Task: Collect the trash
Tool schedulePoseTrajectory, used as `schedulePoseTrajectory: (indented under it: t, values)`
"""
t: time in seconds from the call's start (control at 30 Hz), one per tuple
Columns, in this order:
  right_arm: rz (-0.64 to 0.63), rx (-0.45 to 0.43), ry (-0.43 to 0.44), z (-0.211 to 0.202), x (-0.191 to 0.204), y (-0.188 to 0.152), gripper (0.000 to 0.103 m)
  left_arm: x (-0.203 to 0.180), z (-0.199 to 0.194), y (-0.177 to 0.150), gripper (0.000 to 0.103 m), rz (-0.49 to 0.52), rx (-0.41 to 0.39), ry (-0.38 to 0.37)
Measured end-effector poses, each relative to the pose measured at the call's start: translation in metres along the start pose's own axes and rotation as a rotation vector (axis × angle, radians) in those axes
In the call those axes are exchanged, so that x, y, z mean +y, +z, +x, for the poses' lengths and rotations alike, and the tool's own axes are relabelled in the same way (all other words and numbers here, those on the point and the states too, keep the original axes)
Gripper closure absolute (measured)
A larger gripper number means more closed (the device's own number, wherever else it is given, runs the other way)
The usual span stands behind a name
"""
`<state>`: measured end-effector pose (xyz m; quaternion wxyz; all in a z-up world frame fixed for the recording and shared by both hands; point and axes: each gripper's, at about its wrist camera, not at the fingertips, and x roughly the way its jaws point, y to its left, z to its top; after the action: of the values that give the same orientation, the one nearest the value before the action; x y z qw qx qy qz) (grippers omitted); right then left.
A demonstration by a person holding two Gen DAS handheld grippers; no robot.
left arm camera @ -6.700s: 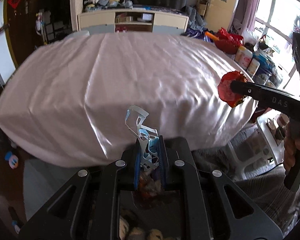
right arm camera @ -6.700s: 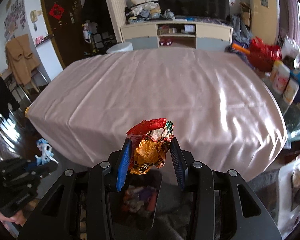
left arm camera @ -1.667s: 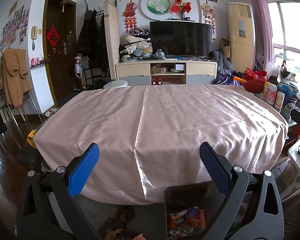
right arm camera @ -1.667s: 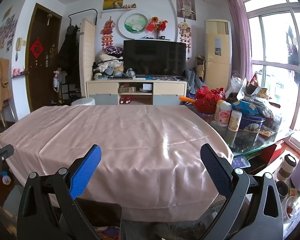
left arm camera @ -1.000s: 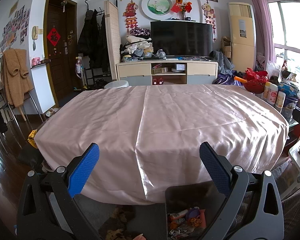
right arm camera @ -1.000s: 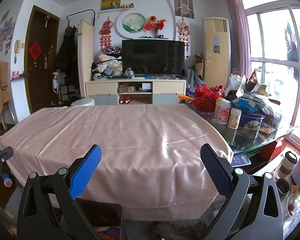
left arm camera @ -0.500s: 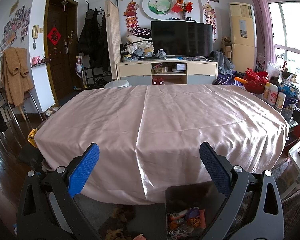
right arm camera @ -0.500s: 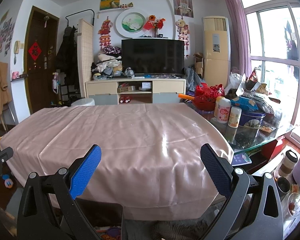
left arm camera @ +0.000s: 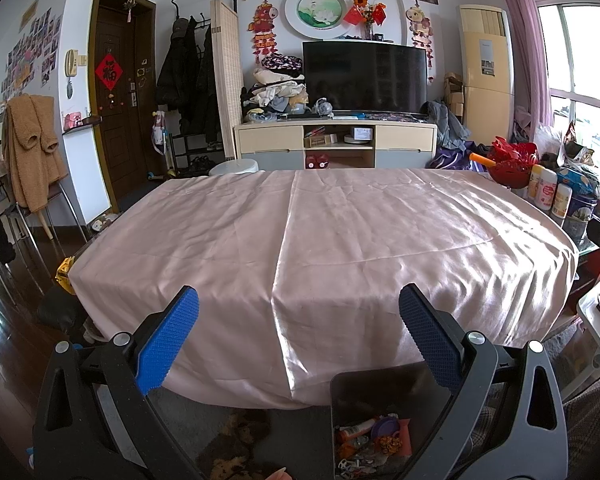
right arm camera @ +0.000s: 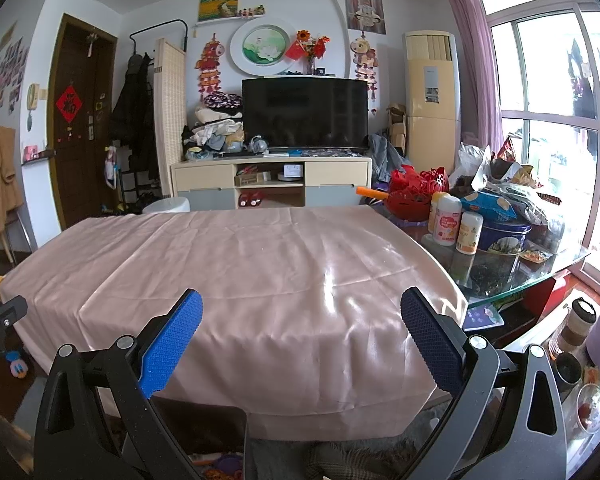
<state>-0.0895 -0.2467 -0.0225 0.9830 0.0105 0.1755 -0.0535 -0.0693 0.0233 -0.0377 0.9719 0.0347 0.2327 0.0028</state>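
Pink-clothed desk [left arm camera: 340,232], no litter visible on it.
My left tool [left arm camera: 296,340] and right tool [right arm camera: 300,340] gape empty; collected trash [left arm camera: 370,442] lies in the bin [left arm camera: 384,396] below; task looks nearly complete.

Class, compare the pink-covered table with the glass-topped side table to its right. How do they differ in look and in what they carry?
The pink-covered table is hidden under a shiny cloth; the glass-topped side table shows a bare, see-through top. Nothing lies on the pink one; the glass one is crowded with bottles, a blue tin and a red basket. The pink one looks larger. Both stand side by side.
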Motion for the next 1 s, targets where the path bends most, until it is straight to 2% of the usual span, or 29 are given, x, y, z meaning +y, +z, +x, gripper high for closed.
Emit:
schedulePoseTrajectory:
  t: [0.3, 0.6, 1.0]
  values:
    - [0.0, 0.001, -0.001, -0.0004, 0.0002, 0.0003, 0.003, 0.0002, 0.0, 0.0, 0.008, 0.0, 0.0, 0.001]
    - [0.003, 0.002, -0.001, -0.0014, 0.0009, -0.0004, 0.003, 0.0074, -0.0003, -0.0001, 0.008, -0.022, 0.009, 0.034]
    - [0.003, 0.004, -0.002, -0.0017, 0.0015, -0.0002, 0.003, 0.0074, 0.0, 0.0005, 0.008, -0.036, 0.012, 0.015]
